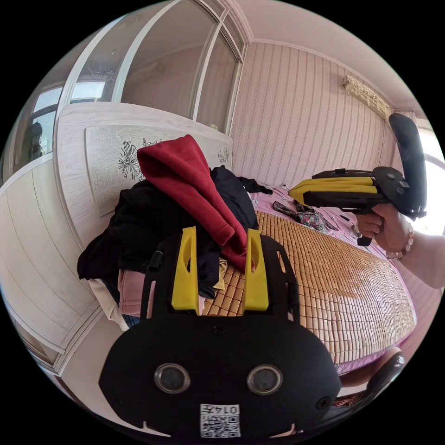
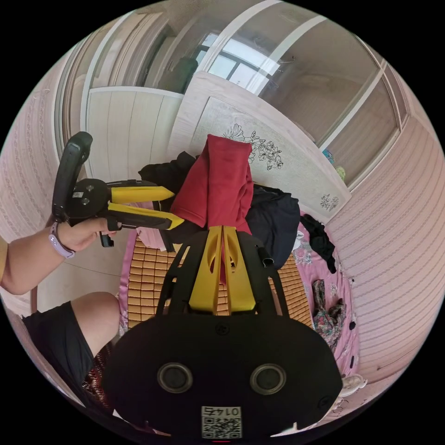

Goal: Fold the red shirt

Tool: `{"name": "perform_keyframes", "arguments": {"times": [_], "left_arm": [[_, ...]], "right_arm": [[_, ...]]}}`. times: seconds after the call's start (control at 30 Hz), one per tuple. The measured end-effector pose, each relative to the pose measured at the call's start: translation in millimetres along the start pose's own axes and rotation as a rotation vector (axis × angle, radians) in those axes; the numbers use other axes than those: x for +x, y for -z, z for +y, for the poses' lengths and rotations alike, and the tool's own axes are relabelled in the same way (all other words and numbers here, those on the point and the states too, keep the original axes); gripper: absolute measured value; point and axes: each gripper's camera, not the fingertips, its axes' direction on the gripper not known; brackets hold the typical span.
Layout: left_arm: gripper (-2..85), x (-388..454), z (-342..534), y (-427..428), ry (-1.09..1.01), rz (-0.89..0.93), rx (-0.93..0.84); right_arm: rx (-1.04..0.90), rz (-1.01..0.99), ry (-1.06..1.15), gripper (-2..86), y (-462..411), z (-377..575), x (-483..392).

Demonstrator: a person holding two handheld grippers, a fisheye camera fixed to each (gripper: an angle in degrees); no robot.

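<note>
Shirt (image 1: 194, 185), red, tops dark clothes (image 1: 139, 222) — left gripper (image 1: 221, 241) apparently gaping.

Red shirt (image 1: 187, 185) atop dark clothes pile (image 1: 139, 222), beyond open left claw (image 1: 221, 241).

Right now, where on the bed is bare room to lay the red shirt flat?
The bamboo mat is bare between the clothes pile by the headboard and the floral cloth toward the wall. The headboard end is crowded: red shirt atop dark garments.
</note>
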Motion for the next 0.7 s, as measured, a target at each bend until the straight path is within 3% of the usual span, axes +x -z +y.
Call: {"name": "perform_keyframes", "arguments": {"times": [0.2, 0.4, 0.53, 0.7], "left_arm": [[13.9, -15.8, -0.2, -12.4, 0.008, 0.002, -0.012], [13.8, -28.5, 6.9, -10.6, 0.04, 0.026, 0.043], [13.9, -36.0, 9.7, -13.6, 0.058, 0.021, 0.032], [13.9, -38.2, 4.7, -14.3, 0.052, 0.0, 0.018]], "right_arm": [[-0.039, 0.012, -0.02, -0.7, -16.9, 5.5, -2.1], [-0.02, -0.075, 0.003, -0.7, -15.3, 15.0, -4.8], [-0.166, -0.208, -0.023, -0.6, -35.7, 21.7, 9.5], [-0.126, -0.257, -0.105, -0.6, -42.2, 29.9, 35.3]]}}
